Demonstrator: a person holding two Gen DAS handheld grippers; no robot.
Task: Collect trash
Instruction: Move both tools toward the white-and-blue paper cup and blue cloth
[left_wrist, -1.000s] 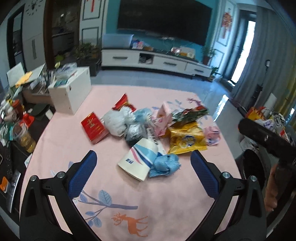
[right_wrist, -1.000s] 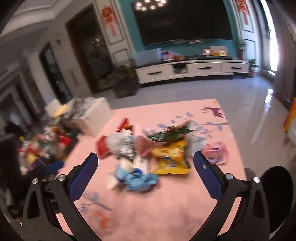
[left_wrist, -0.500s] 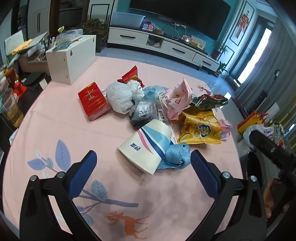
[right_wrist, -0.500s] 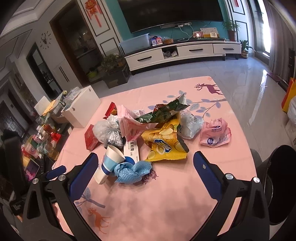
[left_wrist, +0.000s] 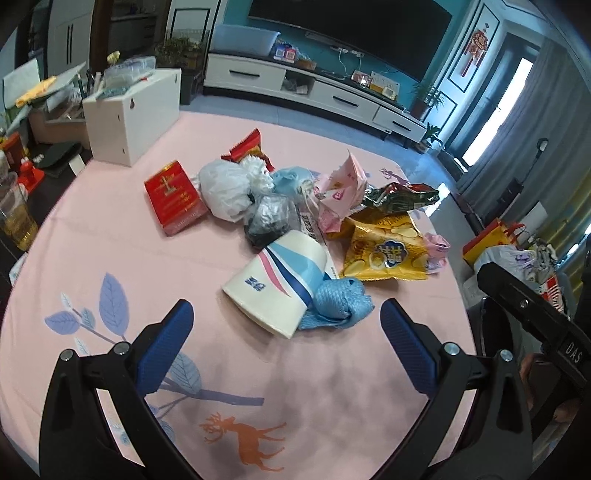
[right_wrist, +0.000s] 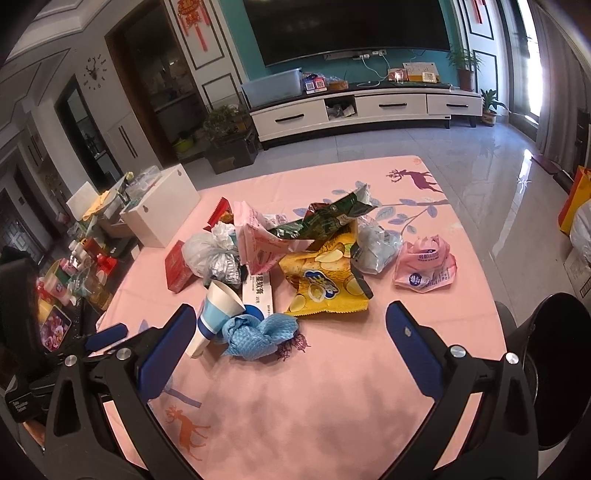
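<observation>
A heap of trash lies on the pink tablecloth: a paper cup on its side, a crumpled blue cloth, a yellow chip bag, a red box, a white plastic bag, a green wrapper. In the right wrist view I see the cup, the blue cloth, the chip bag and a pink wrapper. My left gripper is open and empty, just short of the cup. My right gripper is open and empty, near the cloth.
A white box stands at the table's far left corner. A black bin stands off the table's right edge. Clutter and a drink cup sit to the left. The right gripper's body shows at the left view's right edge.
Both grippers have moved closer to the trash heap and lower over the table. The right view has gone from blurred to steady. Nothing has been picked up.
</observation>
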